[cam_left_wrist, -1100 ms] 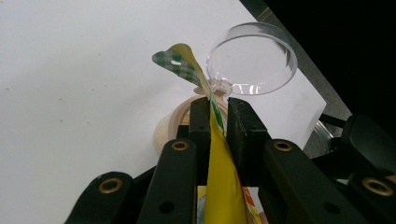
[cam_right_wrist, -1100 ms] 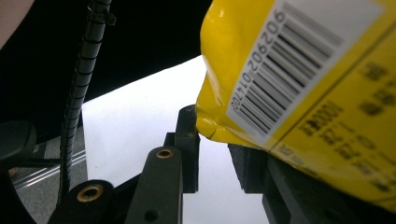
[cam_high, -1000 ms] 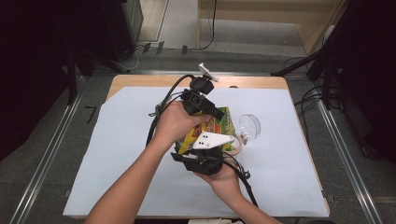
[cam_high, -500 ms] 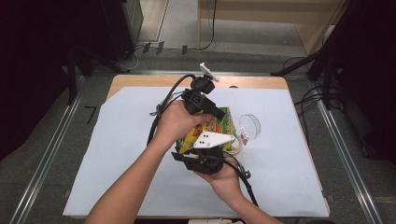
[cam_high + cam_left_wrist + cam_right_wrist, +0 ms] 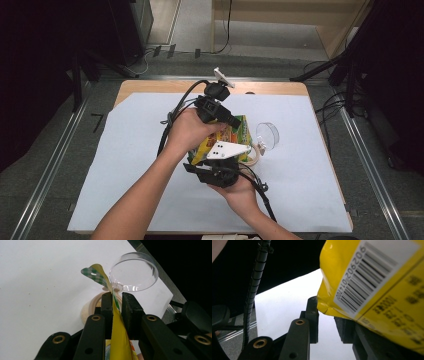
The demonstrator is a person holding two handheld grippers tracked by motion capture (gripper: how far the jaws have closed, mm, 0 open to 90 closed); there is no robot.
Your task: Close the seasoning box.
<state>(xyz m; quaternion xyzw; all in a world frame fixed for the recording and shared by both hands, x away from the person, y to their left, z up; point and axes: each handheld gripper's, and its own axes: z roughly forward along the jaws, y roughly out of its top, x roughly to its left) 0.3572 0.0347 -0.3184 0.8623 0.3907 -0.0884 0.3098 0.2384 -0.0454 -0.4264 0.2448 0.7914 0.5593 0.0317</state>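
Two hand-held grippers (image 5: 220,145) mid-sheet (image 5: 125,150).

Covers most of a wooden table (image 5: 150,86) with a white sheet (image 5: 115,150). Stands on edge on that sheet, right of centre, as a clear round plastic dish (image 5: 268,136) (image 5: 133,272). Lies flat just beside it as a beige ring (image 5: 256,156) (image 5: 91,305). Flanks the table with metal floor rails (image 5: 50,165) and loose black cables (image 5: 330,105) on grey floor.

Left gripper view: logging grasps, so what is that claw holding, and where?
The left claw pinches the yellow plastic snack bag by its thin sealed edge, near the green-checked corner.
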